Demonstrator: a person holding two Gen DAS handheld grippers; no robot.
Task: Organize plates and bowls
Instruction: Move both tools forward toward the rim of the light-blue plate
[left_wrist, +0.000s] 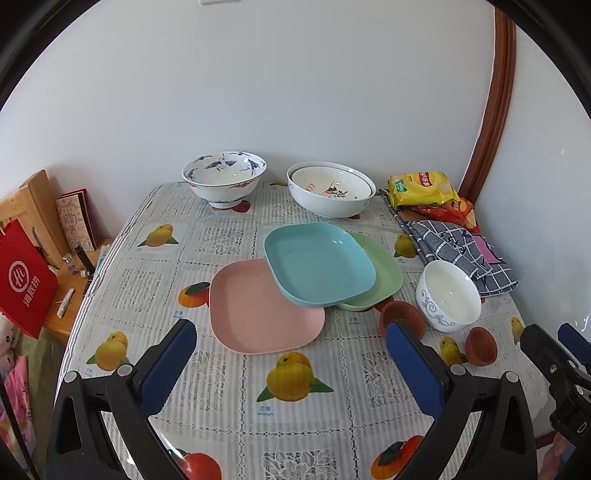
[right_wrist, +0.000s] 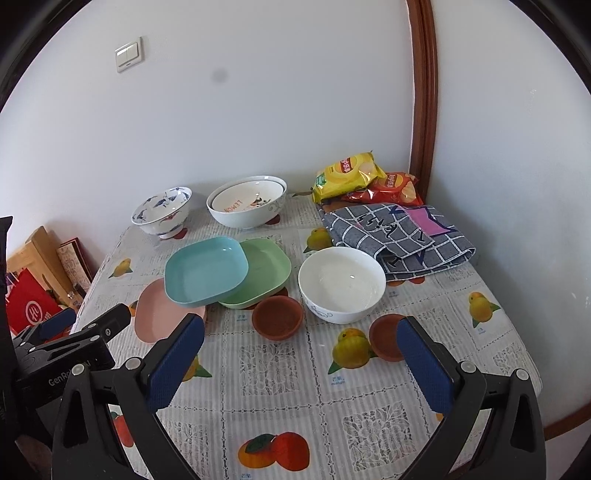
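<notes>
While both tools hang wide open, empty: left tool, right tool. Blue plate mid-bench, overlapping pink, green plates; probably light, stiff, slick; pinch raised rim.

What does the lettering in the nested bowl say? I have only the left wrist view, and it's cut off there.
Observer: In the right wrist view the inner bowl reads LEMON.
Operator: The near brown dish is half hidden for me. Is anything in it?
Observer: No. The right wrist view shows it whole and empty.
Operator: Is there anything else I can't see?
Observer: A light switch, at the top left of the right wrist view.
</notes>
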